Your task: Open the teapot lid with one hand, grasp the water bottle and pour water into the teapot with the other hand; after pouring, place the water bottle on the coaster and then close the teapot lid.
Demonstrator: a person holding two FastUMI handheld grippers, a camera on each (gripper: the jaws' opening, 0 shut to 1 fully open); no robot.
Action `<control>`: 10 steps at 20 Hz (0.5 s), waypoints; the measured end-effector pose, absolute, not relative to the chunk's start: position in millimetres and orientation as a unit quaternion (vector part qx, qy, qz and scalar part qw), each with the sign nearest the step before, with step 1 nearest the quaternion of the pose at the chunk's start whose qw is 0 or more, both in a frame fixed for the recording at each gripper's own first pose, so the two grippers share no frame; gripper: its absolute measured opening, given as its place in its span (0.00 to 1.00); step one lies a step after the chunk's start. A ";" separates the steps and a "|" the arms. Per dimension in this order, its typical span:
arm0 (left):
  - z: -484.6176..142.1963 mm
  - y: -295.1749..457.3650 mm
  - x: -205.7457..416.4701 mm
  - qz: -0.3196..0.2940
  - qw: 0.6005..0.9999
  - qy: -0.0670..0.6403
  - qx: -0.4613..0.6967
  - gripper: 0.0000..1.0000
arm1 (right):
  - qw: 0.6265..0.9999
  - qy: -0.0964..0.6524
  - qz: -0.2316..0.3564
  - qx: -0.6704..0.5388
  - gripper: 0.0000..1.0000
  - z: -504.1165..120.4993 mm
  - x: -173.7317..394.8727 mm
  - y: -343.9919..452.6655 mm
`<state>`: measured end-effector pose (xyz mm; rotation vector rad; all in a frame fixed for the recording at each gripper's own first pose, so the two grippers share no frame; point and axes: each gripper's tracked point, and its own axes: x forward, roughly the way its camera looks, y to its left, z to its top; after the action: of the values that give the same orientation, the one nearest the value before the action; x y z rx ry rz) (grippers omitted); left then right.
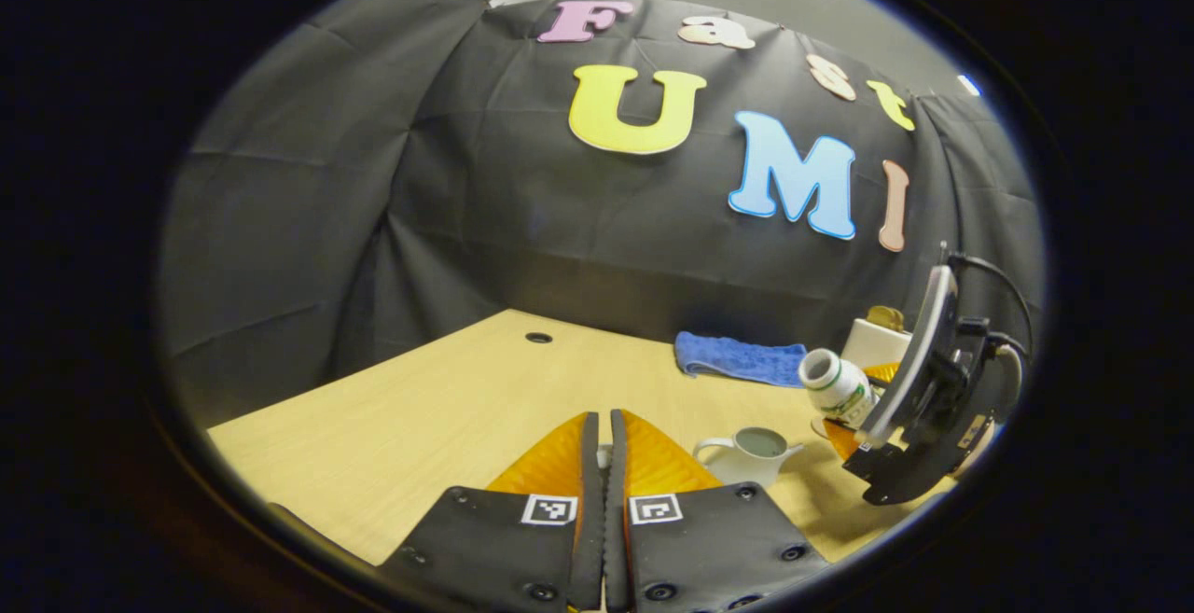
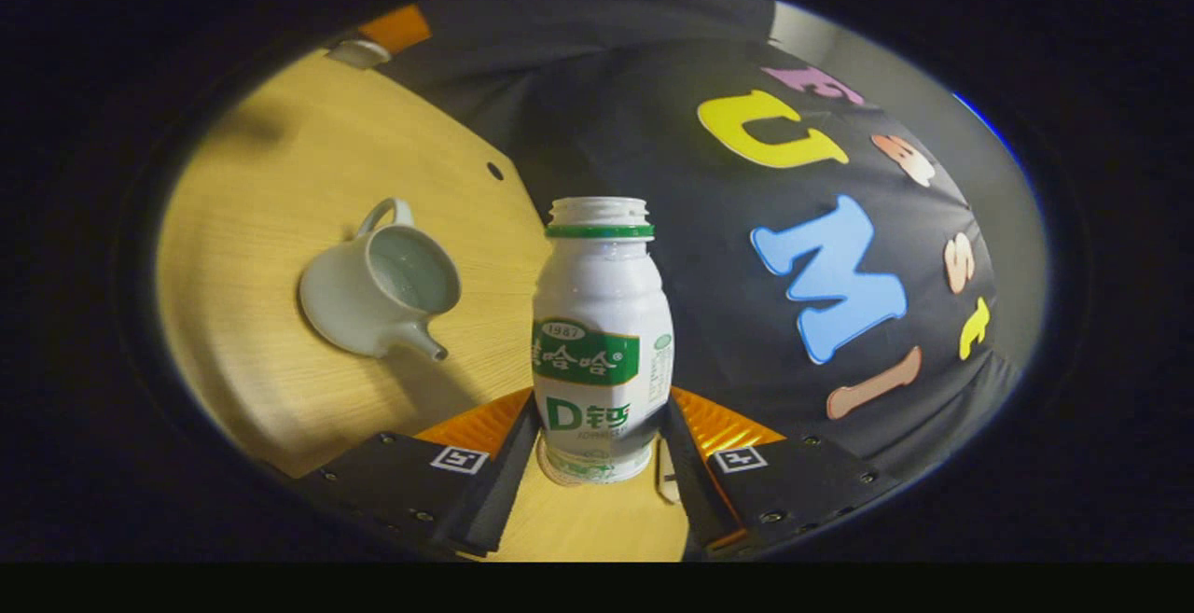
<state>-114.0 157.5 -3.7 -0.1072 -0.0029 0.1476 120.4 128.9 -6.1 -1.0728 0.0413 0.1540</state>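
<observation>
Recording booth; black cloth wall [image 1: 373, 221]; wooden table [image 1: 420, 408]

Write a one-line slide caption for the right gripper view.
Right gripper clamps an uncapped water bottle beside the open teapot on the wooden table.

the open teapot [image 1: 751, 455] stands on the table [image 1: 438, 417]; the water bottle [image 1: 836, 387] hangs tilted just right of it, a folded cloth [image 1: 739, 358] behind both.
</observation>
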 end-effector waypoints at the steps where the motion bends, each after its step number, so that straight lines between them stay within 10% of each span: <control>1: -3.1 157.0 -114.2 0.073 0.996 -0.002 -0.053 0.11 | 0.872 0.025 0.074 -0.484 0.73 -2.6 119.9 126.0; 10: 0.9 139.0 -109.2 0.058 0.997 -0.004 -0.047 0.11 | 0.948 0.056 0.063 -0.308 0.73 15.2 113.5 74.2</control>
<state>-109.2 139.0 0.9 -0.0942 -0.0089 0.1154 113.5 74.2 15.2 -0.6275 0.1146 0.1286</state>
